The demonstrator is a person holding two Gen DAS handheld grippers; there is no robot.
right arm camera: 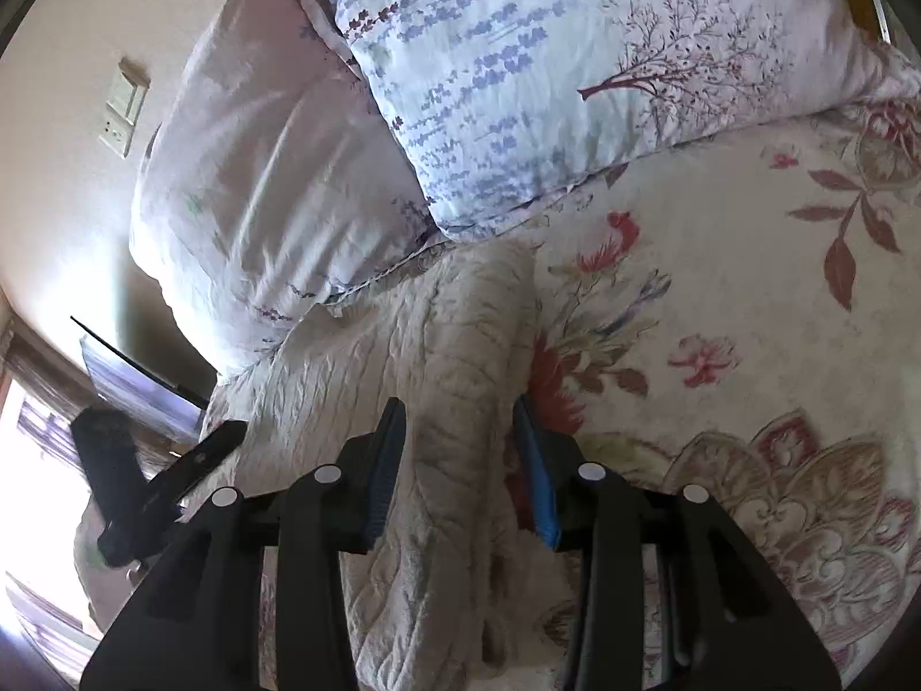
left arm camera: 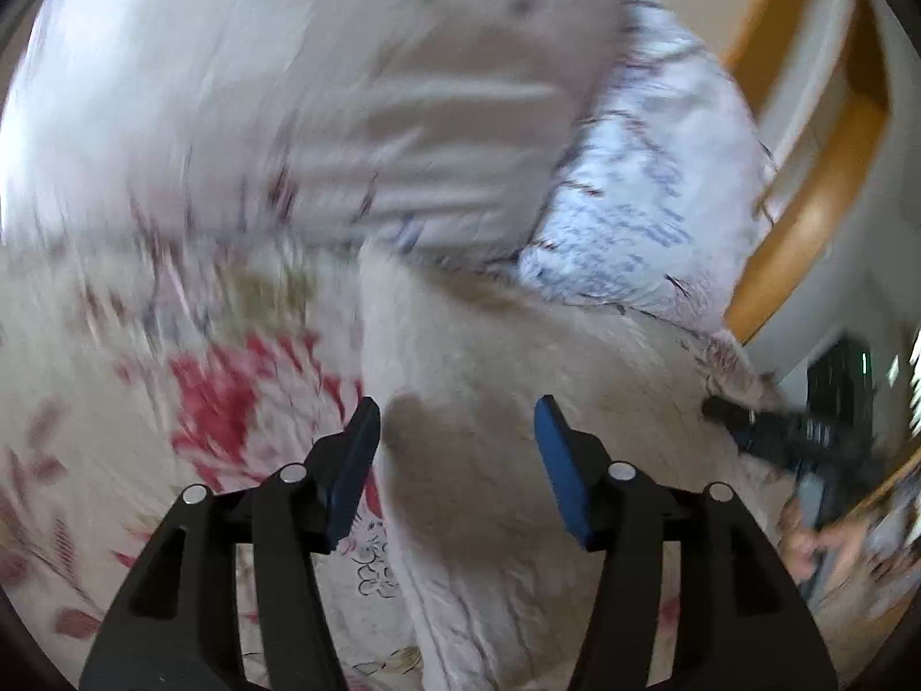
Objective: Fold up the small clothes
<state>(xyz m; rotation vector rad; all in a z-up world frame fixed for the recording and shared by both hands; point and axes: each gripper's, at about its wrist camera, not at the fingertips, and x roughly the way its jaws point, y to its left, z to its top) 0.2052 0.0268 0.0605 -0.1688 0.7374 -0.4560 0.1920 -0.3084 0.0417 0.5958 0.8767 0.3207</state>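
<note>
Right wrist view: right gripper (right arm camera: 457, 432) fingers parted around a raised fold of the cream garment (right arm camera: 368, 380), pads not visibly pressing. Garment lies on floral bedspread (right arm camera: 748, 299); pillow (right arm camera: 547, 86) at 12 o'clock. Left wrist view, blurred: left gripper (left arm camera: 457, 423) wide apart, empty, above garment.

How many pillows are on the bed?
2. A lavender-print pillow lies at the head of the flowered bedspread; a plain pale pillow sits partly under its left side, by the wall. More may lie out of view.
</note>
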